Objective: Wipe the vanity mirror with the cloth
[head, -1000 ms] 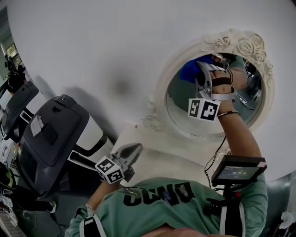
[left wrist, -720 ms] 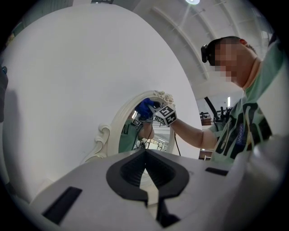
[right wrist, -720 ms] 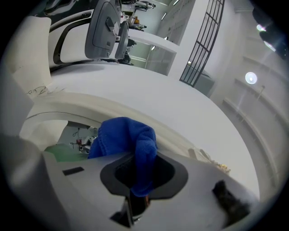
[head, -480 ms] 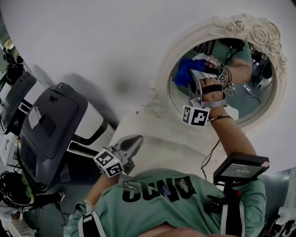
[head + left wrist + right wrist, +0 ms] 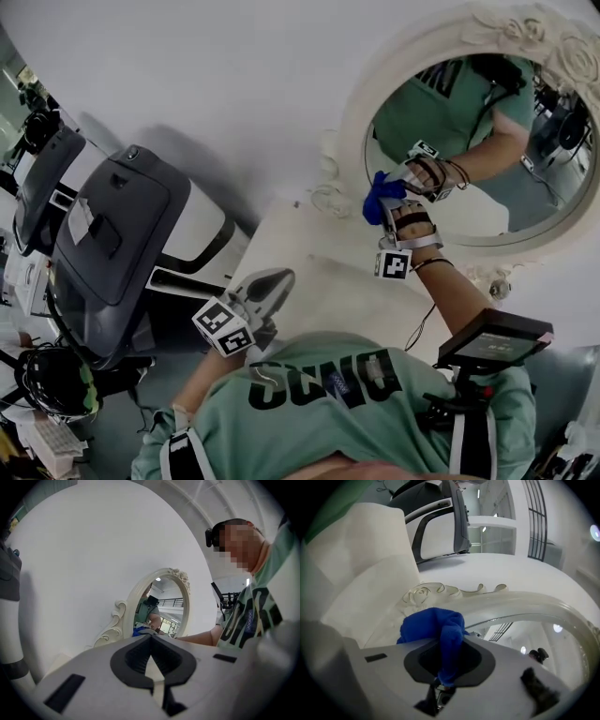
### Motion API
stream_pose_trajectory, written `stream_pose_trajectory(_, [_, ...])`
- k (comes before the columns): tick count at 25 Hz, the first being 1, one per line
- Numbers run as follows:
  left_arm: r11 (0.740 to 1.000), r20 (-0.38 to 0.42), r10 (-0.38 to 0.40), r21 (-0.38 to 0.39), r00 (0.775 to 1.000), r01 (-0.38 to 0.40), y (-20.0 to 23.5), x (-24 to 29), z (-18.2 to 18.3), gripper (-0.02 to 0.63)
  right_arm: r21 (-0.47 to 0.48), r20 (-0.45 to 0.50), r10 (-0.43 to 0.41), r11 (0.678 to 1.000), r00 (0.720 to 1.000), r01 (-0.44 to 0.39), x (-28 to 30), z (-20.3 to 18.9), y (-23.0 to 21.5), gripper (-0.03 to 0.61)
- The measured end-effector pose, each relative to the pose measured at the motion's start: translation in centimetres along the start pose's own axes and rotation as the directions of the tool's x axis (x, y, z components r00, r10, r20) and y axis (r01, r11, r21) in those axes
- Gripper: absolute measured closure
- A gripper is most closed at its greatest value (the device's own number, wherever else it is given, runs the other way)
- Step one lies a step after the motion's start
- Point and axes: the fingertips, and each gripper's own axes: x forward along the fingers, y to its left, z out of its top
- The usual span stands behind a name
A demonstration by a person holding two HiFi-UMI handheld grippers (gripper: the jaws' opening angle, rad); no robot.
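Note:
An oval vanity mirror (image 5: 525, 202) in an ornate cream frame (image 5: 353, 131) leans against the white wall at the upper right of the head view. My right gripper (image 5: 382, 204) is shut on a bunched blue cloth (image 5: 377, 194), pressed at the glass's lower left edge. In the right gripper view the blue cloth (image 5: 432, 623) bulges out of the jaws of the right gripper (image 5: 449, 641), against the frame (image 5: 511, 603). My left gripper (image 5: 269, 284) hangs low over the table, shut and holding nothing. In the left gripper view the left gripper (image 5: 150, 637) points towards the mirror (image 5: 165, 605).
The mirror stands on a cream table (image 5: 309, 272). A grey and white exercise machine (image 5: 117, 230) stands at the left beside the table. A small screen device (image 5: 494, 337) is mounted on the person's chest below the right arm. The wall (image 5: 206, 84) behind is plain white.
My right gripper has carried the cloth down and left across the glass, from the upper part to the lower left edge. The left gripper has barely moved.

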Motion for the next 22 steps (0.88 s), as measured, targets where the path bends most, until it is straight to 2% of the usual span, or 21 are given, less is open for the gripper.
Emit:
stream_pose_trajectory(4, [1.0, 0.001, 0.011, -0.004, 1.0, -0.011, 0.5, -0.3, 0.0, 0.604, 0.04, 0.011, 0.008, 0.999, 1.0, -0.008, 0.1, 0.2, -0.1, 0.531])
stream_pose_trajectory(7, [1.0, 0.007, -0.009, 0.0, 1.0, 0.009, 0.1, 0.3, 0.0, 0.604, 0.052, 0.021, 0.034, 0.998, 0.999, -0.035, 0.2, 0.4, 0.3, 0.531])
stream_pose_trajectory(11, [0.999, 0.029, -0.039, 0.033, 0.999, 0.038, -1.1, 0.9, 1.0, 0.605, 0.033, 0.067, 0.111, 0.993, 0.992, -0.113, -0.7, 0.6, 0.0, 0.529])
stream_pose_trajectory(13, [0.998, 0.045, -0.047, 0.042, 0.998, 0.045, -1.6, 1.2, 1.5, 0.604, 0.016, 0.094, 0.115, 0.993, 0.989, -0.117, -1.7, 0.4, -1.6, 0.529])
stream_pose_trajectory(15, [0.998, 0.056, -0.05, 0.047, 0.997, 0.047, -1.6, 1.3, 1.8, 0.604, 0.022, 0.119, 0.047, 0.999, 0.992, -0.05, -3.0, 0.3, -5.3, 0.529])
stream_pose_trajectory(18, [0.997, 0.065, -0.054, 0.049, 0.996, 0.051, -1.5, 1.4, 2.0, 0.604, 0.064, 0.136, -0.125, 0.991, 0.983, 0.117, -5.5, -0.1, -14.2, 0.529])
stream_pose_trajectory(22, [0.996, 0.075, -0.072, 0.06, 0.995, 0.068, -1.6, 1.8, 2.3, 0.604, 0.117, 0.075, -0.348, 0.934, 0.935, 0.338, -8.8, -2.7, -27.1, 0.529])
